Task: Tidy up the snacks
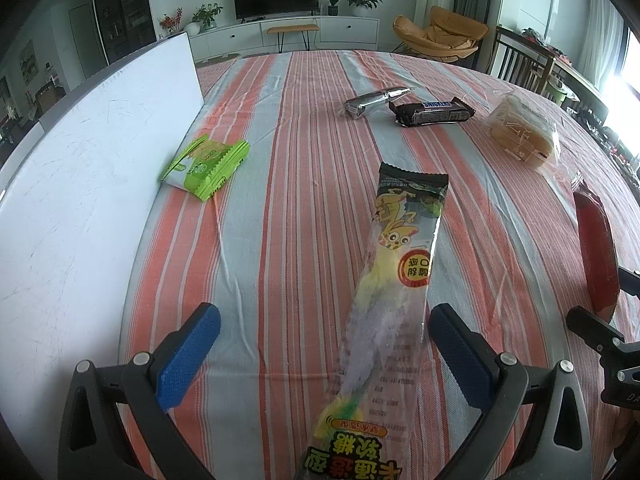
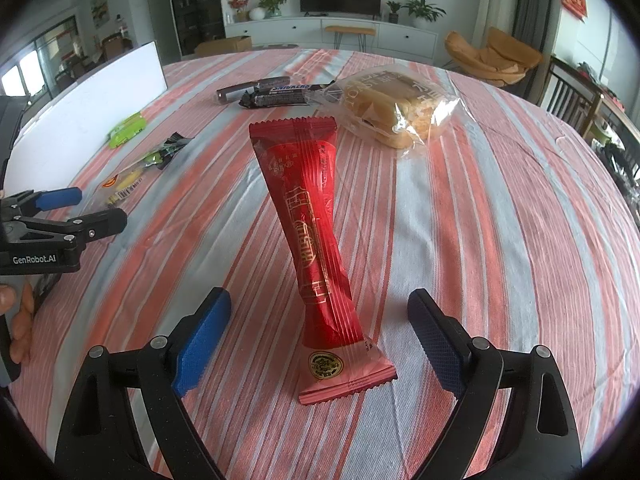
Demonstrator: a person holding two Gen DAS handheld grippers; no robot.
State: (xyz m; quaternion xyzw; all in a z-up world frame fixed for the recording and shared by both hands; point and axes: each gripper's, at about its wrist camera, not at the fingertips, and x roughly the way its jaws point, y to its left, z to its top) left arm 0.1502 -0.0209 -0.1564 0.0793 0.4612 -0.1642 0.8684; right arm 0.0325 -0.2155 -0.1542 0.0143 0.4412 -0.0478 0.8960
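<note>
A long clear gummy-candy packet (image 1: 400,248) with a black top lies flat on the striped tablecloth (image 1: 304,184). It runs between the blue pads of my left gripper (image 1: 325,312), which is open and does not touch it. A red foil snack packet (image 2: 316,240) lies lengthwise between the fingers of my right gripper (image 2: 319,296). That gripper is open too, with a gap between each pad and the packet. In the right wrist view the left gripper (image 2: 98,205) is at the left edge, over the gummy packet (image 2: 132,176).
A green packet (image 1: 208,164) lies against a white board (image 1: 100,160) on the left. Farther back are a silver-wrapped bar (image 1: 372,100), a Snickers bar (image 1: 432,112) and a clear bag of toast bread (image 1: 520,132). Chairs stand beyond the table's right edge.
</note>
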